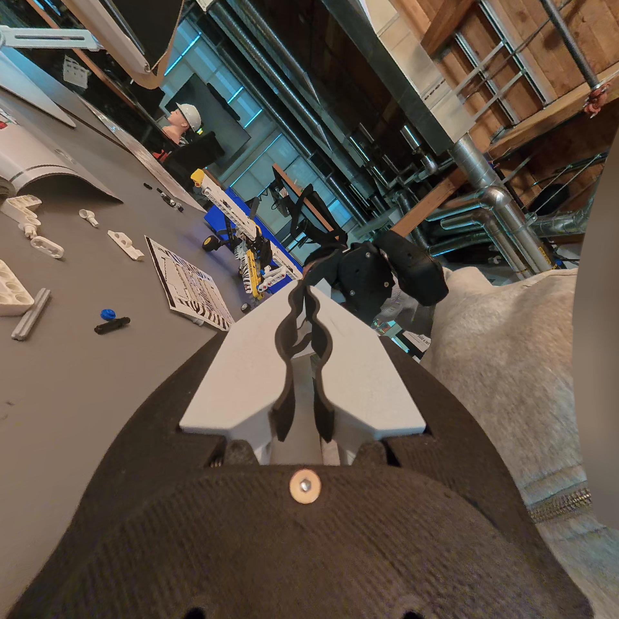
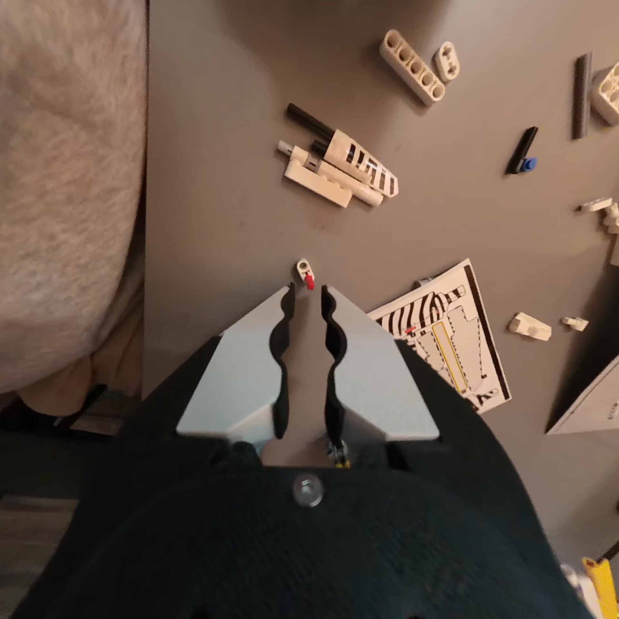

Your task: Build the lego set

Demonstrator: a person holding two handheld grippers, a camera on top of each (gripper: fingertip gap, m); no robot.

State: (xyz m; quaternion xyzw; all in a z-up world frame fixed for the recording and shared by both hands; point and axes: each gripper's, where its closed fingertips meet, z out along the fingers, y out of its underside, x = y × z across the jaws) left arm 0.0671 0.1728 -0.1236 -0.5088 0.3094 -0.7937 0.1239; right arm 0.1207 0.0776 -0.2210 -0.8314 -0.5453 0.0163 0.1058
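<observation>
The left gripper (image 1: 303, 284) is closed to a sliver, its wavy black pads meeting at the tips with nothing between them; it is raised off the counter (image 1: 83, 368) and tilted. Beyond its tip is the right gripper's black body (image 1: 385, 271), next to a beige sleeve (image 1: 502, 351).

The right gripper (image 2: 306, 286) is narrowly open and empty, pointing down at the counter (image 2: 217, 217). Just past its tips lies one small white connector with a red pin (image 2: 305, 270), not touched by either finger.

Farther up in the right wrist view lies one subassembly (image 2: 341, 164): white pieces, a zebra-striped panel and two black axles sticking out. One sticker sheet (image 2: 449, 338) lies to the right of the gripper. Also loose there: one five-hole white beam (image 2: 412, 67), one short white link (image 2: 446, 62), one grey axle (image 2: 581, 97), one black piece with a blue pin (image 2: 522, 152), and two small white parts (image 2: 531, 326).

In the left wrist view one partly built model (image 1: 244, 241), white and yellow with black wheels, stands at the counter's far edge past the sticker sheet (image 1: 191, 288).
</observation>
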